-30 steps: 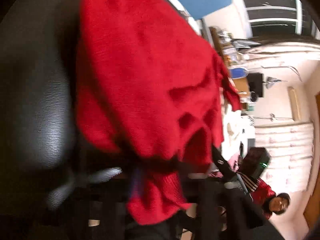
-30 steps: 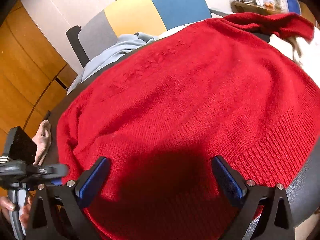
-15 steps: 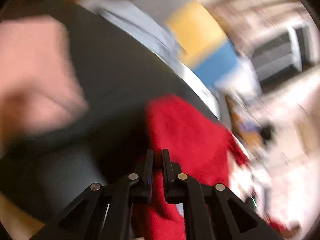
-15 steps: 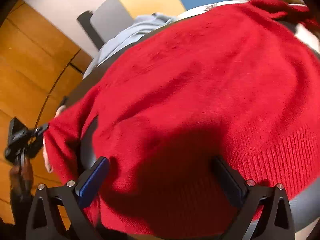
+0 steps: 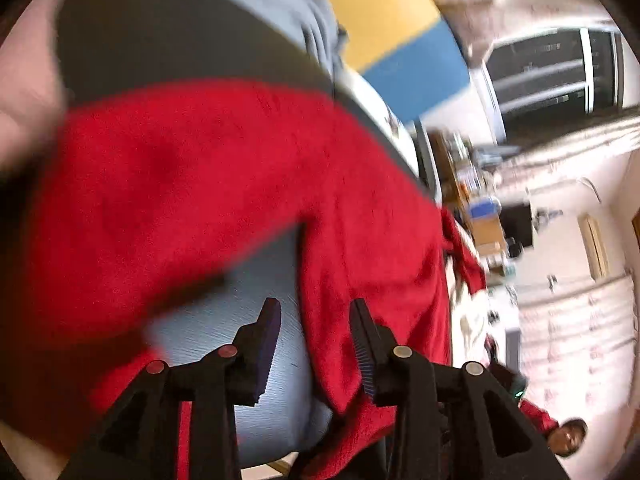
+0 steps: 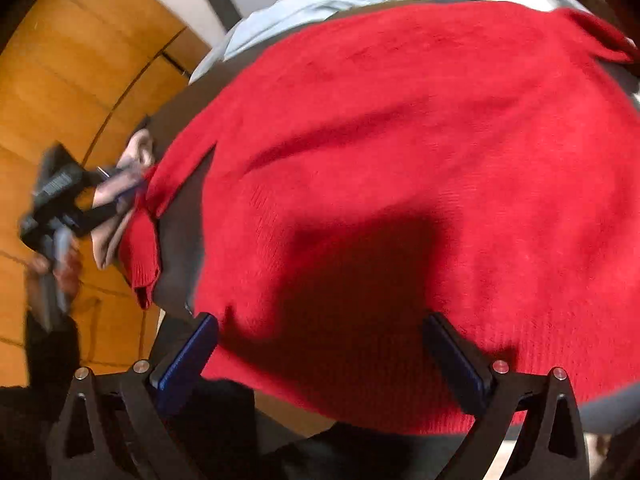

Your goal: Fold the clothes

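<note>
Both wrist views look closely across the red sweater (image 6: 400, 160).

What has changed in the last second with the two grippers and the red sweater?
The left gripper, shut on cloth half a second ago, now stands open, with the red sweater's sleeve lying loose before it over the dark table. In the right wrist view the sleeve now hangs over the table's left edge. The right gripper stayed open above the sweater's hem, holding nothing. The sweater's body stayed spread flat.

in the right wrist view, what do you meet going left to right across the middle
wooden floor → left gripper → red sleeve → dark table surface → red sweater body
</note>
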### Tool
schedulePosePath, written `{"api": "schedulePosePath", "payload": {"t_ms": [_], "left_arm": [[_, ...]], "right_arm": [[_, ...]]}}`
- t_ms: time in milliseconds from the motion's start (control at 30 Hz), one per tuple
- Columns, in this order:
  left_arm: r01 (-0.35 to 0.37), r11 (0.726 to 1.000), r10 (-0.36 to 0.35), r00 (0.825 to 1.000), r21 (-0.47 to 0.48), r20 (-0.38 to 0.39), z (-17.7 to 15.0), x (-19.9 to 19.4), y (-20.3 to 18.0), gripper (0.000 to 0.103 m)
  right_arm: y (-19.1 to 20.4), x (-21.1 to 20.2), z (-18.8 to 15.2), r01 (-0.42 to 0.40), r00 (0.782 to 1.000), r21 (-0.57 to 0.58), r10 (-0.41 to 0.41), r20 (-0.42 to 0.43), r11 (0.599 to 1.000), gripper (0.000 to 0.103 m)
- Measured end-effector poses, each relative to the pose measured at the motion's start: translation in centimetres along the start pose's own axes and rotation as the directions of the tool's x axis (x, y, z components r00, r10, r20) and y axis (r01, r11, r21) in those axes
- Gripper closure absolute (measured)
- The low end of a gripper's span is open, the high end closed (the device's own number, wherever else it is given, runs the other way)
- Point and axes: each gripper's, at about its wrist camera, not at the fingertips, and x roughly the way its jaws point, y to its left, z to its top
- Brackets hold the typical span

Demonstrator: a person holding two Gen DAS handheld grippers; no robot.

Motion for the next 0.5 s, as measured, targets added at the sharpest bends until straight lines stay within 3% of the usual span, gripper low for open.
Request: {"api": "schedulePosePath", "payload": {"t_ms": [200, 333, 400, 433, 500], "left_arm": [[0.039, 0.999, -0.035, 0.994, 0.032, -0.099, -2.8, 6.9, -2.4, 0.057], [0.046, 0.995, -0.031, 0.986, 0.091, -0.165, -4.3, 10.7, -4.0, 0.055], [0.019, 0.987, 0.009, 0.984, 0.157, -0.179, -4.6, 11.4, -4.6, 0.072], [0.011, 0.984, 0.021, 0.984, 0.178, -0.179, -4.5, 11.3, -4.6, 0.093], [0.045, 0.986, -0.012, 0.98, 0.163, -0.198, -3.7, 11.0, -4.6, 0.095]], "right_arm": [[-2.8, -3.5, 1.4, 0.073, 0.978, 0.067, -0.085, 0.19, 0.995, 0.0], [-6.1, -2.9, 2.9, 0.183, 0.951, 0.156, -0.215, 0.221, 0.971, 0.0], [-7.8, -2.0, 3.4, 0.256, 0.935, 0.196, -0.293, 0.197, 0.947, 0.0], [-8.7, -1.6, 3.6, 0.291, 0.927, 0.214, -0.33, 0.179, 0.933, 0.0], [-9.8, -1.0, 3.7, 0.334, 0.916, 0.225, -0.372, 0.15, 0.915, 0.0]]}}
